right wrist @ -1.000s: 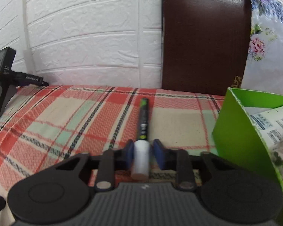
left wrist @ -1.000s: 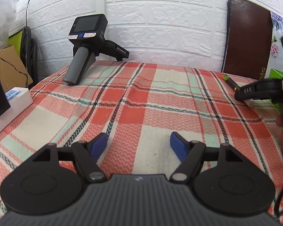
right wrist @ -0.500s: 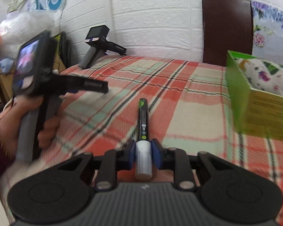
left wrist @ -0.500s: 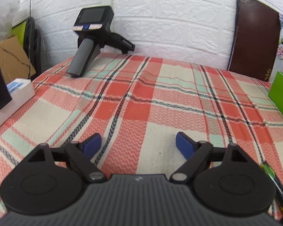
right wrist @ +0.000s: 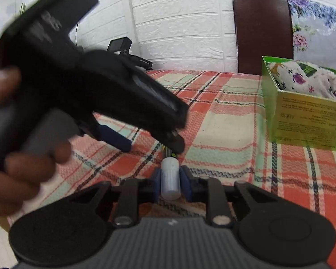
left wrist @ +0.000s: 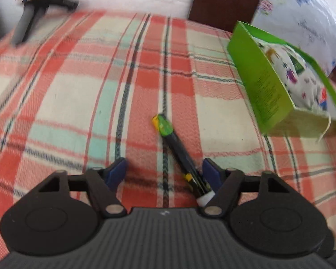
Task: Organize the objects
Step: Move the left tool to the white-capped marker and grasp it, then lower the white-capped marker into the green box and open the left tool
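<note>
A black marker pen (left wrist: 179, 150) with a green and yellow tip and a white end hangs above the plaid blanket (left wrist: 62, 103). My right gripper (right wrist: 170, 172) is shut on the white end of the pen (right wrist: 170, 187). My left gripper (left wrist: 164, 168) points down over the pen's black barrel. Its jaws are closing with the barrel between them, close to the right pad (left wrist: 209, 173) and well apart from the left pad (left wrist: 117, 171). In the right wrist view a hand (right wrist: 22, 161) holds the left gripper (right wrist: 145, 141), which hides most of the pen.
A green open box (left wrist: 264, 83) (right wrist: 306, 121) holding a patterned white pouch (right wrist: 302, 78) stands on the blanket at the right. A spare gripper handle (left wrist: 31, 11) (right wrist: 125, 51) rests at the back left against the white brick wall. A brown board (right wrist: 262, 33) leans at the back.
My left gripper swung right and tipped down onto the pen, and its jaws narrowed. My right gripper carried the pen back from the green box and has since held almost still.
</note>
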A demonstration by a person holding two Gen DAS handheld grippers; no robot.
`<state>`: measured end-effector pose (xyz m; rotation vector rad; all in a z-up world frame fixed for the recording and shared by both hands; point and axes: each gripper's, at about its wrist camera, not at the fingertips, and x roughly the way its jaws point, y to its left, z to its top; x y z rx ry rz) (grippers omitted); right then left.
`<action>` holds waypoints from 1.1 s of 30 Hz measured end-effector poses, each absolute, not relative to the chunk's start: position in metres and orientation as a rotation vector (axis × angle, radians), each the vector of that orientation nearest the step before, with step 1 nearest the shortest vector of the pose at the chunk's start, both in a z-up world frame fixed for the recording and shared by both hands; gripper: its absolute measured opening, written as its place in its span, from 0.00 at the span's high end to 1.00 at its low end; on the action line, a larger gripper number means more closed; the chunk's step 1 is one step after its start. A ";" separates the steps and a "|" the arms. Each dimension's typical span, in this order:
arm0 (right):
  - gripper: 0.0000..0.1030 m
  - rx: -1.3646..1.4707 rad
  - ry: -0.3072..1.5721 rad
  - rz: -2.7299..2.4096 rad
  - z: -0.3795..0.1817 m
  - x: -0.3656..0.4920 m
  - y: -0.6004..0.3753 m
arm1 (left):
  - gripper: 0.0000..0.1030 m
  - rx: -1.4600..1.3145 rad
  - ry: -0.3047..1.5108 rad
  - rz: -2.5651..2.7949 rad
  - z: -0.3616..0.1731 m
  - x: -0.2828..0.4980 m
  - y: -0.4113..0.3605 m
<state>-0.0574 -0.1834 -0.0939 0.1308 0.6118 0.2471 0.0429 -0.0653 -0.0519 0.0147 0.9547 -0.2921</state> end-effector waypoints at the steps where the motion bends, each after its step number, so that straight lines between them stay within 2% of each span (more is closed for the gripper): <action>1: 0.81 0.141 0.599 0.260 -0.092 -0.062 -0.185 | 0.69 0.022 0.955 -0.335 -0.049 0.041 -0.071; 11: 0.81 0.116 0.285 0.055 -0.035 -0.078 -0.244 | 0.71 0.058 0.733 -0.544 0.041 0.043 -0.146; 17: 0.81 0.156 0.230 -0.147 -0.027 -0.055 -0.314 | 0.71 0.155 0.657 -0.677 0.051 0.063 -0.242; 20: 0.79 0.173 0.220 -0.302 -0.036 -0.031 -0.347 | 0.62 0.209 0.640 -0.697 0.044 0.072 -0.283; 21: 0.70 0.174 0.233 -0.379 -0.043 -0.018 -0.358 | 0.60 0.230 0.632 -0.664 0.040 0.075 -0.291; 22: 0.47 0.172 0.272 -0.426 -0.048 -0.007 -0.369 | 0.60 0.237 0.628 -0.630 0.040 0.077 -0.295; 23: 0.46 0.189 0.302 -0.439 -0.052 -0.001 -0.378 | 0.60 0.223 0.635 -0.614 0.040 0.079 -0.294; 24: 0.49 0.225 0.304 -0.437 -0.054 -0.002 -0.386 | 0.60 0.201 0.645 -0.613 0.039 0.080 -0.290; 27: 0.45 0.260 0.251 -0.439 -0.057 -0.018 -0.391 | 0.54 0.201 0.625 -0.581 0.038 0.076 -0.277; 33: 0.45 0.284 0.225 -0.430 -0.057 -0.048 -0.379 | 0.54 0.197 0.662 -0.515 0.033 0.074 -0.257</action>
